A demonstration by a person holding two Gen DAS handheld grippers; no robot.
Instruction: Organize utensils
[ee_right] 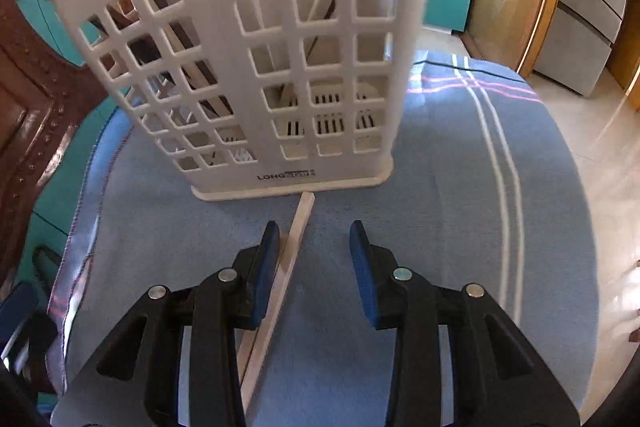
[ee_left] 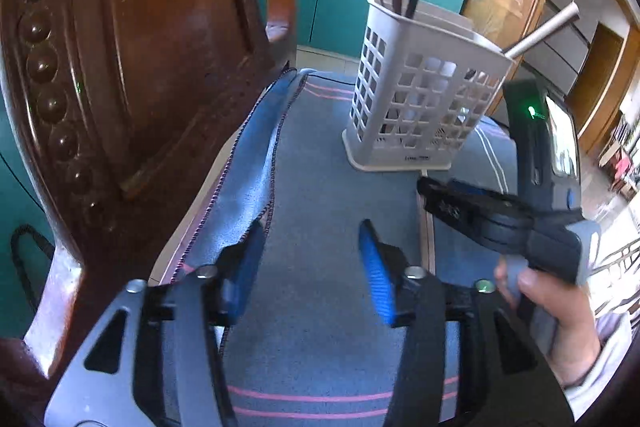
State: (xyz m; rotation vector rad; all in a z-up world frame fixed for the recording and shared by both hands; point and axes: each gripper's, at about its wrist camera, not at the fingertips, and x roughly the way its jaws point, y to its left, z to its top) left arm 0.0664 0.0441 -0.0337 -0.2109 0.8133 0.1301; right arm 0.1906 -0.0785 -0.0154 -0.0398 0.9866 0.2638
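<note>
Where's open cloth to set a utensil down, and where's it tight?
Free: blue cloth right of the white utensil holder, past the white stripes to the table edge. Tight: in front of the holder, where a pale chopstick lies between the open right gripper fingers.

On the white plastic lattice-walled utensil holder (ee_right: 256,67), at the foot of its front wall in the middle of the right wrist view, dark raised letters read "LONG", followed by a small dark block too blurred to read. In the left wrist view the same mark sits low on the holder, right of centre, too small to make out.
</note>
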